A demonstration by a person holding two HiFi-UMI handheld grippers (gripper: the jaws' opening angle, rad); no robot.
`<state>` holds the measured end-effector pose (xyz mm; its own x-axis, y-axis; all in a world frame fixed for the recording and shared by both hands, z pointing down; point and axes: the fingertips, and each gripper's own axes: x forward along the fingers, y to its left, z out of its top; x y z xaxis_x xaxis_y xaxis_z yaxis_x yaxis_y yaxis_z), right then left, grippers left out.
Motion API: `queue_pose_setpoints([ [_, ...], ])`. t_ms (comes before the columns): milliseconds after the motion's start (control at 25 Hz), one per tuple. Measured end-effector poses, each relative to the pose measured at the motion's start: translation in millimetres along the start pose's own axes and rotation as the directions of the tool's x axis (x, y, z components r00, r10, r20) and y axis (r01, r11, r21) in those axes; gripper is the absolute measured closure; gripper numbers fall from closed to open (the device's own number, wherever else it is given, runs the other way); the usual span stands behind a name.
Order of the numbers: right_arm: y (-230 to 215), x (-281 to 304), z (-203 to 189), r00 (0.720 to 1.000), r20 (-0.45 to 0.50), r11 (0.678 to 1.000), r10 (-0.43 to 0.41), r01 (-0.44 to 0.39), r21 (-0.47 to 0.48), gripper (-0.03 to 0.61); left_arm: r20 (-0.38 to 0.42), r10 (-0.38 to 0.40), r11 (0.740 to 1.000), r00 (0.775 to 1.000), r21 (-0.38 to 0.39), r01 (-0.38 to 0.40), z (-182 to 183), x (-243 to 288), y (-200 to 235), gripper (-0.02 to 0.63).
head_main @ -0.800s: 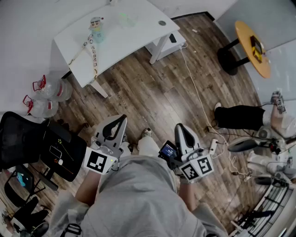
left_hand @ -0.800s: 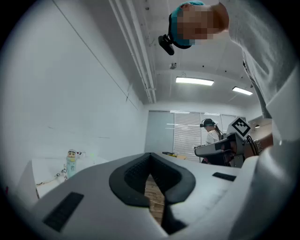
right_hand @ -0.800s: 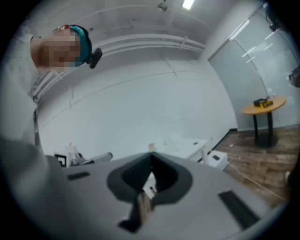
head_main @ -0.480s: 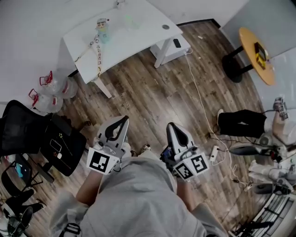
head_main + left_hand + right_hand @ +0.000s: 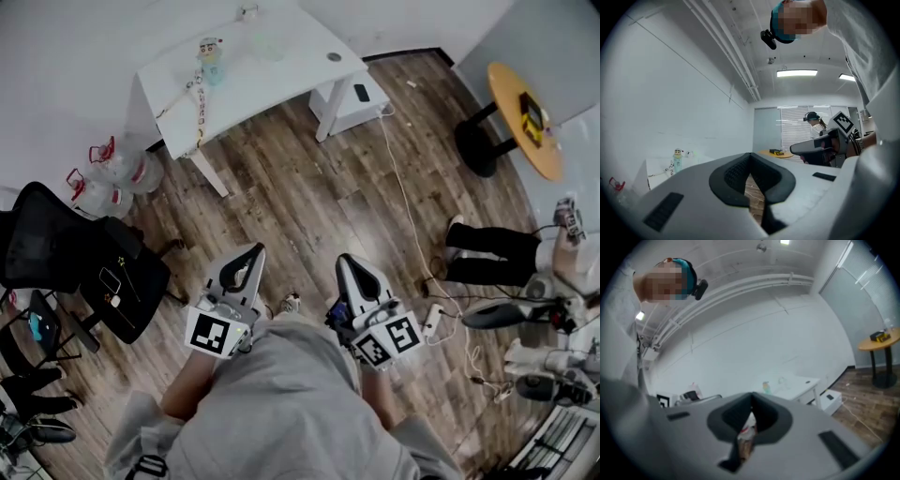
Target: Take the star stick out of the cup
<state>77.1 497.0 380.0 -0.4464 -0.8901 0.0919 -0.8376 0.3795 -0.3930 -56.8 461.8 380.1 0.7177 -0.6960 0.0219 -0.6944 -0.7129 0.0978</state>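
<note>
Head view: A person stands on a wood floor (image 5: 309, 187) with 2 tools held level at waist height. The left hand-held gripper (image 5: 253, 251) and right hand-held gripper (image 5: 349, 264) are both clenched and empty. The pale cup (image 5: 268, 42) sits on the white table (image 5: 281, 80) at 12 o'clock, well apart from both tools. The star stick is too small to make out there. A capped bottle (image 5: 211, 58) stands just beside the cup at its 9 o'clock. A black office chair (image 5: 47, 248) is at 9 o'clock and a round table (image 5: 534, 117) at 2 o'clock.

Left gripper view: The left hand-held gripper (image 5: 750, 157) has its pads meeting at the tips, with nothing between them. The bottle (image 5: 677, 160) shows at 8 o'clock.

Right gripper view: The right hand-held gripper (image 5: 751, 398) is likewise clenched on nothing. The white table (image 5: 801, 383) lies just past its tips, at 3 o'clock.
</note>
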Motion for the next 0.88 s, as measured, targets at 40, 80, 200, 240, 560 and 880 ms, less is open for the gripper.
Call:
queue_pose_setpoints([
  [40, 1, -3, -1, 1.000, 0.000, 1.000, 0.008, -0.008, 0.000, 0.543, -0.001, 0.005, 1.000, 1.000, 0.003, -0.005, -1, -1, -3, 0.583],
  [80, 1, -5, -2, 1.000, -0.001, 1.000, 0.014, -0.014, -0.002, 0.543, -0.001, 0.011, 1.000, 1.000, 0.005, -0.011, -2, -1, -7, 0.583],
  [200, -1, -14, -1, 1.000, -0.005, 1.000, 0.024, -0.024, -0.012, 0.543, 0.008, 0.029, 0.999, 1.000, 0.015, -0.030, -2, 0, -13, 0.583],
  [240, -3, -15, 0, 1.000, -0.007, 1.000, 0.026, -0.026, -0.016, 0.543, 0.014, 0.035, 0.999, 0.999, 0.019, -0.036, -1, 2, -15, 0.583],
  [560, -24, -7, 7, 1.000, 0.005, 1.000, -0.004, 0.004, -0.026, 0.543, 0.036, 0.054, 0.998, 0.998, 0.030, -0.055, 1, 15, -5, 0.583],
  [880, -47, 50, 12, 0.999, -0.024, 0.999, -0.030, 0.029, -0.042, 0.543, 0.036, 0.019, 0.998, 0.999, 0.061, -0.021, 8, 60, 40, 0.583],
])
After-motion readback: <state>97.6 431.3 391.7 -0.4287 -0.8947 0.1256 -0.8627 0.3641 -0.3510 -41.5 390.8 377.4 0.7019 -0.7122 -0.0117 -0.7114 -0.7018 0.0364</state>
